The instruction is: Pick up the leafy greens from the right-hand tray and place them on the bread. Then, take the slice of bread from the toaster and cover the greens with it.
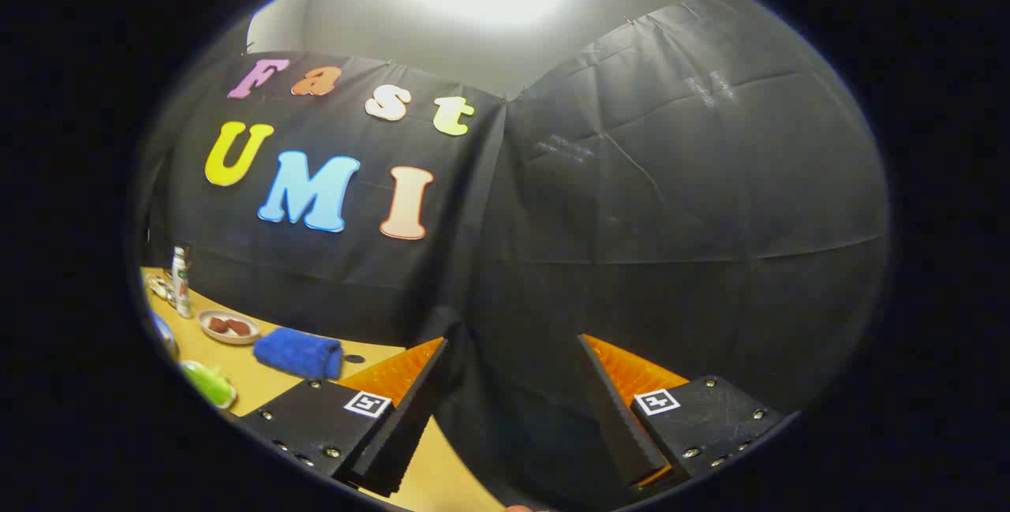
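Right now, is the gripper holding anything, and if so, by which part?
Nothing is held. The gripper is open, its fingers spread with only the booth's black cloth wall showing between them. The leafy greens lie on their tray, off to the left.

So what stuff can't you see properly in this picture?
- Green stuff on a plate: cut off at the view's rim, left of the fingers; leafy greens or not, cannot tell.
- Brown pieces on the small plate: too small to name.
- Bottle: label too small.
- Blue cloth: hides the table behind it.
- Gripper: open, nothing between the fingers, aimed at the black wall.
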Motion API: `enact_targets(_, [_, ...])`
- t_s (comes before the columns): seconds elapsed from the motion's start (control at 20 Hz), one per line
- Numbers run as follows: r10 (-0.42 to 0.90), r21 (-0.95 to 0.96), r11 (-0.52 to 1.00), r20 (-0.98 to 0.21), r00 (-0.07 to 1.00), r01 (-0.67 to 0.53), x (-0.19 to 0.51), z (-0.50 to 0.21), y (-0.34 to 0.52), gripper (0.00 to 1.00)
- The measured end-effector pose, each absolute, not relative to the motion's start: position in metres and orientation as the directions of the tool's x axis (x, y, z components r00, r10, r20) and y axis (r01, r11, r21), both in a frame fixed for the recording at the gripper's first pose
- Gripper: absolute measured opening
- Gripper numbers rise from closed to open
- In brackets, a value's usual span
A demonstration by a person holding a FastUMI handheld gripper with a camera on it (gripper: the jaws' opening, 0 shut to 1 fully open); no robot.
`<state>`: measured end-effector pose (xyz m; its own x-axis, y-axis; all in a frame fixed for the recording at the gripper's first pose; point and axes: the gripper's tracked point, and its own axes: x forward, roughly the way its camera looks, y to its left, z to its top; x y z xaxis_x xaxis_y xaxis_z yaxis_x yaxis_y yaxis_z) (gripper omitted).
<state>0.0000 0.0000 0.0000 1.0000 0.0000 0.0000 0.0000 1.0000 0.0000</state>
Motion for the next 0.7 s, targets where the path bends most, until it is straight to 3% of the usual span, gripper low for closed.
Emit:
enact_targets(0.4, [0.296,0.073,0.952,0.047,0.954,-0.299,-0.069,0.054,0.185,0.96])
enact_targets(0.7, [0.486,0.106,0.867,0.037,0.873,-0.487,-0.076,0.054,0.299,0.97])
